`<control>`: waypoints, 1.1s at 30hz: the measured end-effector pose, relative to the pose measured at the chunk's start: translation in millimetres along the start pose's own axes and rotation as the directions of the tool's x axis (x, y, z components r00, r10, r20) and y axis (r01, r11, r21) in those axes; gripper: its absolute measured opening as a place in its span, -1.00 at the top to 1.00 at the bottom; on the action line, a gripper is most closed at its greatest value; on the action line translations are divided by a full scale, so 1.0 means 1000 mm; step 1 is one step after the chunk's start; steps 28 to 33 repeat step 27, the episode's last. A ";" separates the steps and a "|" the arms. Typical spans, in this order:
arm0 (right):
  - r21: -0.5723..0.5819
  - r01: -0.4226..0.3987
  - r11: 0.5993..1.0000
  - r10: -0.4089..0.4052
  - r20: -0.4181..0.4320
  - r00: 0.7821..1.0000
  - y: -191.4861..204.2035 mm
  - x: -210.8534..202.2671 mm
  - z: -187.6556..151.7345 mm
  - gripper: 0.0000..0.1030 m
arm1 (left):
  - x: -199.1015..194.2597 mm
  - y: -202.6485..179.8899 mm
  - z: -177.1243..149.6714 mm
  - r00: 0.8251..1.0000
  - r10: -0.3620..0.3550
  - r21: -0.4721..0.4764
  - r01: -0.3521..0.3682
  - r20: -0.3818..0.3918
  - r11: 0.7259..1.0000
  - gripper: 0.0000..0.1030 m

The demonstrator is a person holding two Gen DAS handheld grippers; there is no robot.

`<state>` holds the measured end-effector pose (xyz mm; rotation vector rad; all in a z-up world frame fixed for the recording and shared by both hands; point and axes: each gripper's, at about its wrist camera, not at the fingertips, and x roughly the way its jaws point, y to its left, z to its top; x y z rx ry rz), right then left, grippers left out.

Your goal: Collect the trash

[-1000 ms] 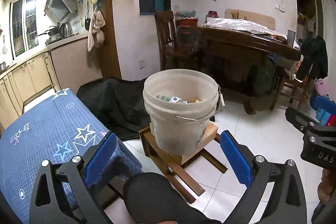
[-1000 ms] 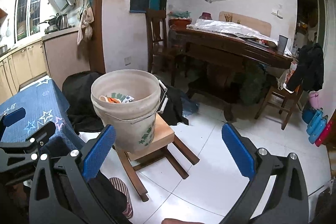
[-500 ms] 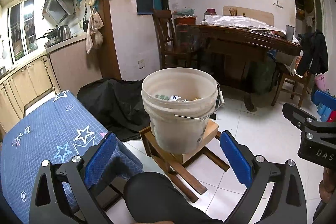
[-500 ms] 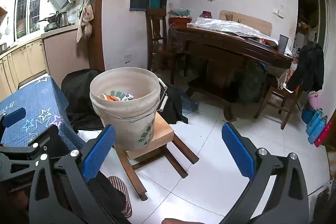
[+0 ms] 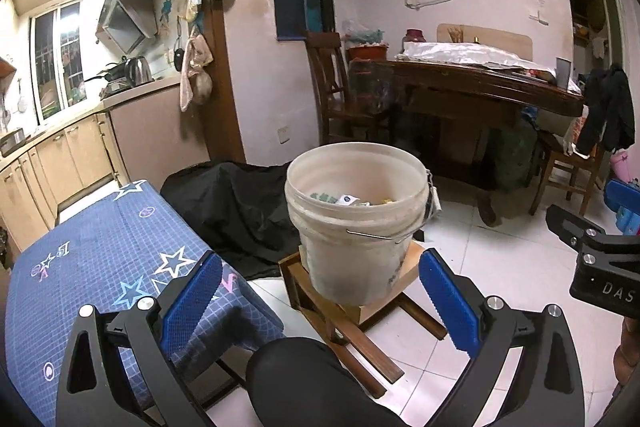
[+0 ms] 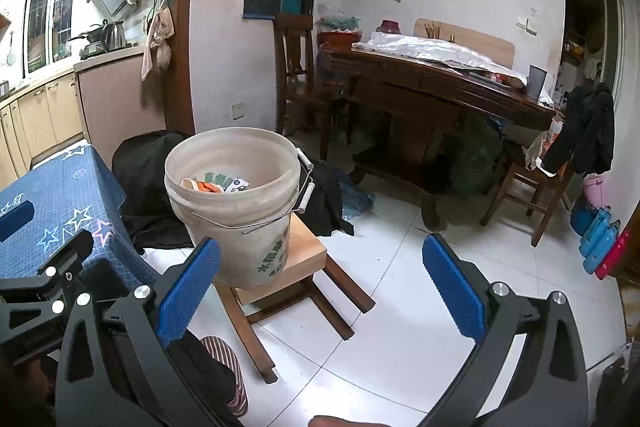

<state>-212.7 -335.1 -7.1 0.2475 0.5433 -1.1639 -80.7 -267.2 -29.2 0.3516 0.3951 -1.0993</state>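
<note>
A cream plastic bucket [image 5: 356,223] holding scraps of trash [image 6: 216,184] stands on a low wooden stool [image 6: 304,259], beside the table [image 5: 100,247] with a blue star-patterned cloth; left claw [image 5: 320,291] and right claw [image 6: 320,287] both released, empty.

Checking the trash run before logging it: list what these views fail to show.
- Bucket contents: both wrist views show only the top scraps; its own wall hides how full it is.
- Green lettering on the bucket: right wrist view, partly covered by the right gripper finger, too small to read.
- Stool legs: left wrist view, partly blocked by the person's dark knee.
- Left gripper: open, nothing held.
</note>
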 end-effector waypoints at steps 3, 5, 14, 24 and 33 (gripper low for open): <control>0.000 0.006 1.000 -0.006 0.000 1.000 0.000 0.002 0.000 -0.89 | 0.000 0.002 0.002 1.000 0.007 -0.006 -0.007 0.002 1.000 -0.91; 0.000 0.013 1.000 -0.013 -0.001 1.000 0.000 0.002 0.000 -0.89 | -0.001 0.003 0.003 1.000 0.016 -0.007 -0.016 0.004 1.000 -0.91; -0.007 0.043 0.999 -0.043 -0.014 0.999 -0.001 0.006 -0.002 -0.89 | 0.000 0.007 0.004 0.998 0.060 -0.018 -0.060 0.003 0.998 -0.91; -0.010 0.044 0.999 -0.044 -0.012 0.999 0.000 0.009 -0.002 -0.89 | -0.002 0.004 0.005 0.995 0.096 0.015 -0.096 0.004 0.995 -0.91; -0.010 0.047 0.999 -0.047 -0.014 0.999 0.001 0.009 -0.003 -0.90 | -0.002 0.003 0.005 0.995 0.098 0.016 -0.099 0.006 0.995 -0.91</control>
